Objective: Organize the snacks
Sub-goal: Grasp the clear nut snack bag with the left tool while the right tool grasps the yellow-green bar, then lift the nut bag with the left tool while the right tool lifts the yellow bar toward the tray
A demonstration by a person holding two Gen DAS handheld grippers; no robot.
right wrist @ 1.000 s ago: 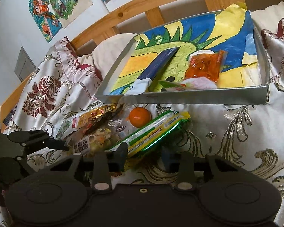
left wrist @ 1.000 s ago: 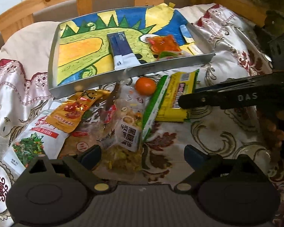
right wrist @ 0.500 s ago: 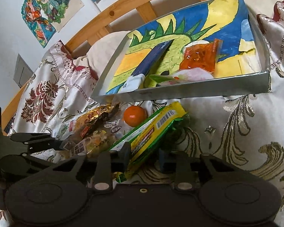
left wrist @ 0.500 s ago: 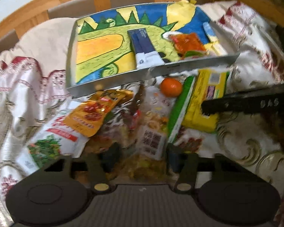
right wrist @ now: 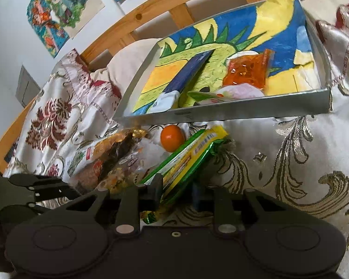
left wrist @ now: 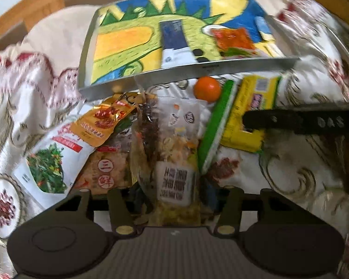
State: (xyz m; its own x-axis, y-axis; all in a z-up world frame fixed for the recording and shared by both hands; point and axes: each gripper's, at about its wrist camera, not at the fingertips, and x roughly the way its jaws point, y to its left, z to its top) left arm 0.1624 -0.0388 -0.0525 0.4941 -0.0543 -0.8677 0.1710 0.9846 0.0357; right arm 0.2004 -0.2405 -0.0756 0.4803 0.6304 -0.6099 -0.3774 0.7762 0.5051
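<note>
A: Status on the snack sort?

B: Partway. The tray (right wrist: 232, 114) on the bed already holds a blue packet (right wrist: 188, 74), an orange pouch (right wrist: 246, 74) and a pale wrapped item (right wrist: 235, 91). The rest is on the bedspread (right wrist: 290, 162) in front of it.

A: What's left outside?

B: From my left camera: the orange fruit (left wrist: 207, 88), a white chili-print bag (left wrist: 51, 162), a gold pouch (left wrist: 102, 121), a few clear bags under them.

A: Tools?

B: Both loaded. My left tool (left wrist: 172, 195) has narrowed its jaws onto the clear mixed-snack bag (left wrist: 174, 158), pads pressing its lower end. My right tool (right wrist: 176, 191) is clamped on the green-and-yellow wafer pack (right wrist: 188, 158), which tilts up toward the tray.

A: Estimate?

B: I'd say under half done. Both packs still need to go into the tray.
</note>
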